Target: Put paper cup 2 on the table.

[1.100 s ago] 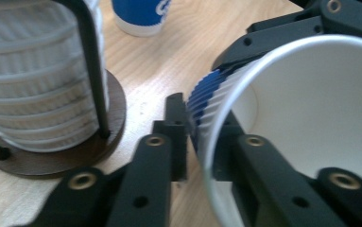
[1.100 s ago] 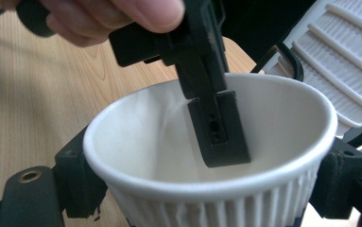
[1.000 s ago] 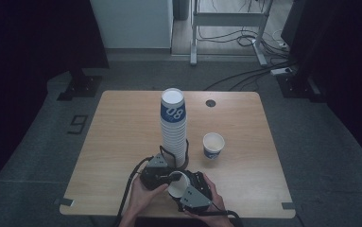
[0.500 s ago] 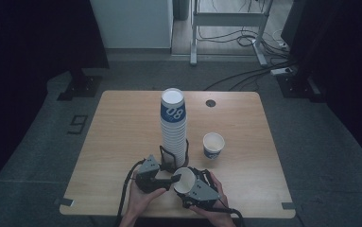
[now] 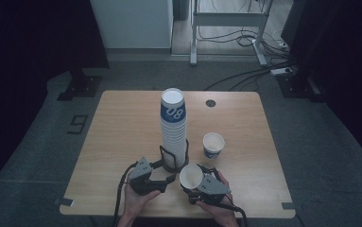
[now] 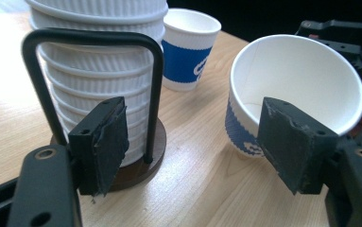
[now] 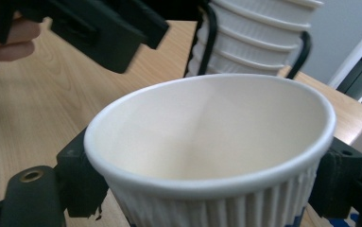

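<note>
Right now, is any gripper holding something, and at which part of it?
The right gripper holds a paper cup by its ribbed side wall, below the rim. The left gripper holds nothing; its jaws have just been opening.

The left tool (image 6: 193, 142) stands wide apart with nothing between its jaws, which have just been opening; beyond, a cup stack (image 6: 98, 61) in a black holder (image 6: 156, 94), a tilted cup (image 6: 292, 80) and an upright cup (image 6: 185, 47) sit on the counter (image 6: 202, 179).

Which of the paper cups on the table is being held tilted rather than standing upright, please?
The single cup clamped in the right hand-held gripper, tilted. The lone cup stands upright on the table, and the rest sit in the tall stack.
</note>
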